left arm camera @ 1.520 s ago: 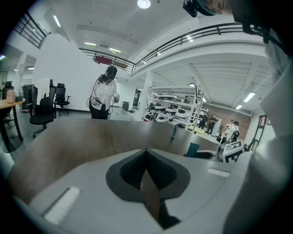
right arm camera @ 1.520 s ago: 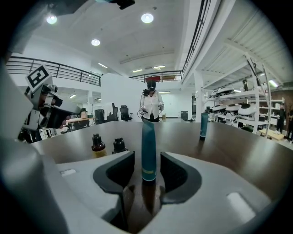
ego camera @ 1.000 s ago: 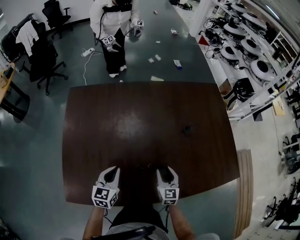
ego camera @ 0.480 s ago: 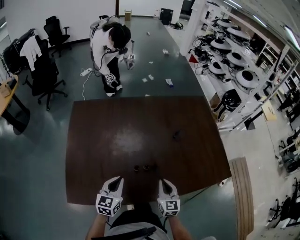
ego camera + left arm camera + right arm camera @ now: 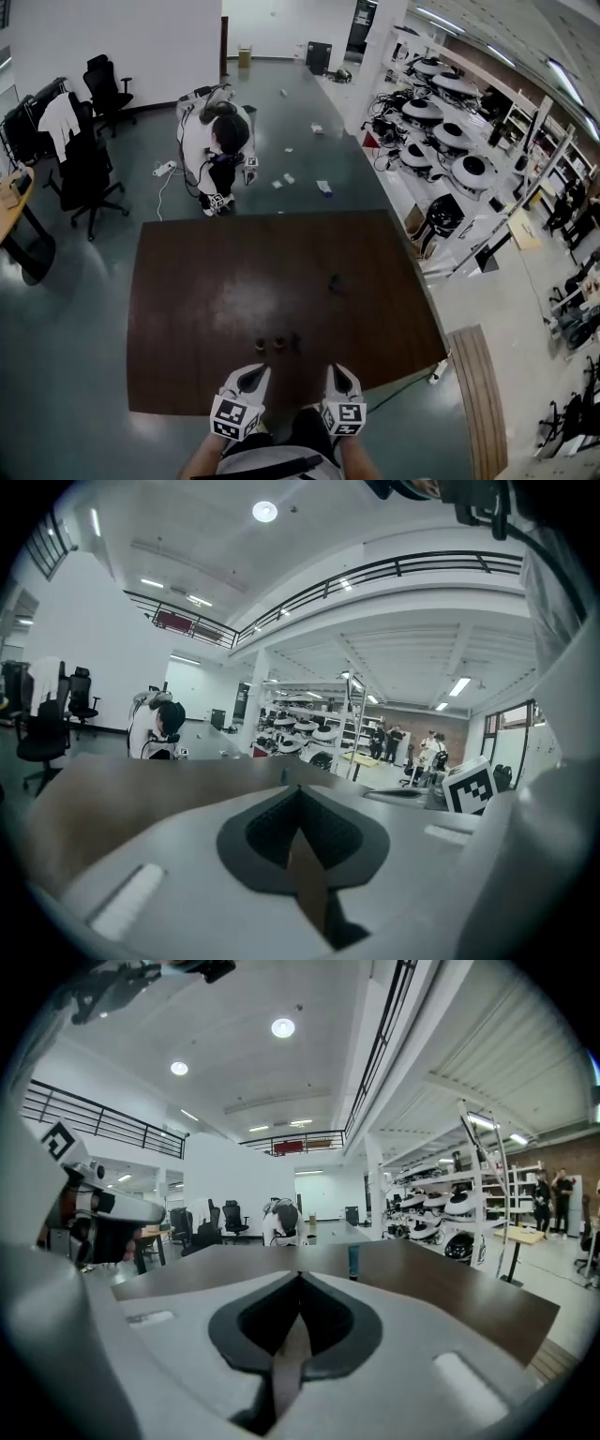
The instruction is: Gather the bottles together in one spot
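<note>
In the head view, three small dark bottles (image 5: 278, 344) are seen in a short row near the front edge of the dark brown rectangular table (image 5: 206, 281), at 12 o'clock from the left gripper (image 5: 251, 373). A fourth small dark bottle (image 5: 335, 279) stands well apart, at 12 o'clock from the right gripper (image 5: 337, 371). Their colours cannot be determined there. In the right gripper view only the fourth bottle (image 5: 353, 1262) is shown, upright, slim and bluish; the row is hidden behind the gripper body. In the left gripper view the table is reduced to a blurred brown band. Both pairs of jaws are seen closed tip to tip, with nothing held. A glossy grey-green floor (image 5: 75, 309) surrounds the table. A person in a white top (image 5: 220, 141) is bent over at 11 o'clock, black office chairs (image 5: 89, 164) stand at 10 o'clock, and white shelving with round units (image 5: 450, 141) is at 2 o'clock.
</note>
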`<move>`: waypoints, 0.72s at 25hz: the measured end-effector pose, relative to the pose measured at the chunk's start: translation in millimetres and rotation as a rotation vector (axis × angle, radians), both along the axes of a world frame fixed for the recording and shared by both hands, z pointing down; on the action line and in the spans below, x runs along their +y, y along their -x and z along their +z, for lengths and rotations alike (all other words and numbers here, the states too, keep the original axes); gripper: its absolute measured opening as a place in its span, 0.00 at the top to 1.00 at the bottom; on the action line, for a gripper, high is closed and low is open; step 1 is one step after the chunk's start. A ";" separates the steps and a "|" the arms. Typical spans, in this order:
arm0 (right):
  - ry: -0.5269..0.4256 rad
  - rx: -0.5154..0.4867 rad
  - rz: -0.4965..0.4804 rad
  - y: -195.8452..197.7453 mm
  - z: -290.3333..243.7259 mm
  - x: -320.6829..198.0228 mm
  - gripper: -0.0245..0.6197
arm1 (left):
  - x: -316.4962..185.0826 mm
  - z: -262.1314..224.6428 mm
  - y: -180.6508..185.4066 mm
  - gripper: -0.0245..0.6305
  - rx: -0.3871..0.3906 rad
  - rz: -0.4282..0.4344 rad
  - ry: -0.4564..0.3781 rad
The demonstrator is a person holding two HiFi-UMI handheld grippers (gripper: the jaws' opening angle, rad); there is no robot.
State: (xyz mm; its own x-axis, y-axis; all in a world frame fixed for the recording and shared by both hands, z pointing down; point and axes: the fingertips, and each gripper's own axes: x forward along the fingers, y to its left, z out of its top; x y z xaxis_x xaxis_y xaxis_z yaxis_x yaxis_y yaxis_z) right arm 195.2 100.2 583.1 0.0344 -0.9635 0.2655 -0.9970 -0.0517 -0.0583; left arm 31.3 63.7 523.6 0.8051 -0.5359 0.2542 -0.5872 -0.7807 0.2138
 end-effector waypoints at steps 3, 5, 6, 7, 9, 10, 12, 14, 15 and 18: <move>-0.006 0.010 -0.007 -23.3 -4.4 -8.0 0.96 | -4.8 3.2 -16.6 0.96 -0.006 -0.014 0.008; -0.005 0.020 -0.029 -40.2 -6.9 -14.2 0.96 | -10.2 6.0 -29.0 0.96 -0.010 -0.037 0.015; -0.005 0.022 -0.042 -48.1 -7.0 -19.2 0.96 | -15.4 8.0 -34.6 0.96 -0.015 -0.053 0.017; -0.002 0.022 -0.057 -54.8 -6.5 -25.6 0.96 | -21.9 10.3 -39.5 0.96 -0.021 -0.071 0.021; 0.012 0.024 -0.103 -64.6 -3.7 -38.6 0.96 | -33.6 14.9 -49.2 0.96 -0.025 -0.111 0.038; 0.021 0.029 -0.132 -68.6 -1.5 -44.7 0.96 | -38.1 17.5 -55.1 0.96 -0.027 -0.127 0.047; 0.033 0.038 -0.187 -76.3 3.3 -58.1 0.96 | -47.6 21.3 -69.2 0.96 -0.034 -0.148 0.054; 0.041 0.041 -0.225 -82.8 7.4 -70.5 0.96 | -56.3 23.3 -81.9 0.96 -0.037 -0.163 0.062; 0.045 0.039 -0.237 -85.7 9.5 -76.2 0.96 | -60.1 24.9 -87.2 0.96 -0.037 -0.170 0.069; 0.052 0.025 -0.258 -96.6 16.1 -95.4 0.96 | -69.9 35.0 -103.3 0.96 -0.052 -0.189 0.088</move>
State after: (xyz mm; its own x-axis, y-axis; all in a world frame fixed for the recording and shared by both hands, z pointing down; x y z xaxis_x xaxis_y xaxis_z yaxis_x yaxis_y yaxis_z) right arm 291.8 4.9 599.2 -0.2032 -0.9265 0.3168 -0.9787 0.2018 -0.0376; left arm 134.6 -6.2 558.6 0.6771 -0.6501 0.3448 -0.7332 -0.6355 0.2417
